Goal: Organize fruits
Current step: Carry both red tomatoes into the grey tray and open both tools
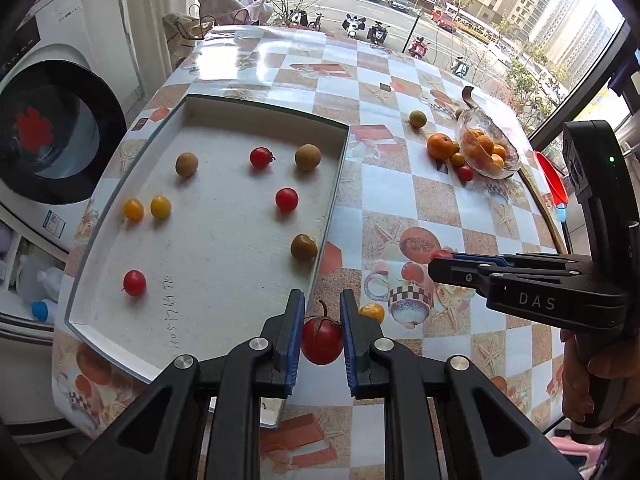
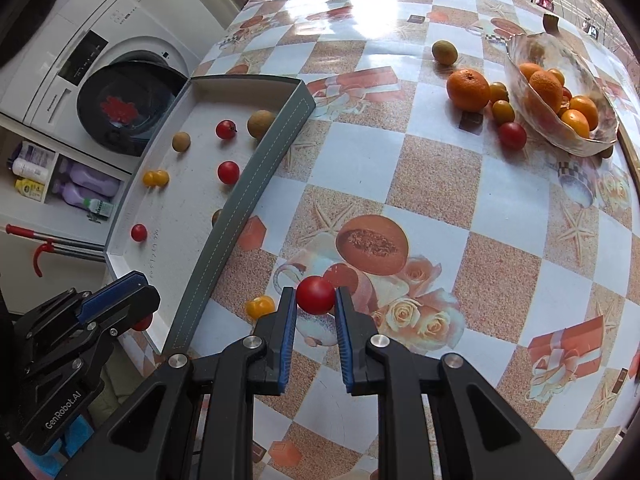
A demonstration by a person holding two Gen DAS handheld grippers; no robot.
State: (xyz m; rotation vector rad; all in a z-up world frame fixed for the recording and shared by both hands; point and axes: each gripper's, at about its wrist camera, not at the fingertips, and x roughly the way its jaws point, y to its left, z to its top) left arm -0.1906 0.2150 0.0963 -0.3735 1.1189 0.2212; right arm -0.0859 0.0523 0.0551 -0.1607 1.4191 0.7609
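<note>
Left gripper half-hides stemmed tomato

We see a glossy checked oilcloth over the worktop, throwing back window glare at its far end. The tray has a matt, slightly rough white paper-like floor and a grey stitched outer wall. The cherry tomatoes are smooth and shiny, the longans dull and rough-skinned. The bowl is clear glass. Each claw is matt black plastic with ribbed blue pads and bright metal rivets.
</note>
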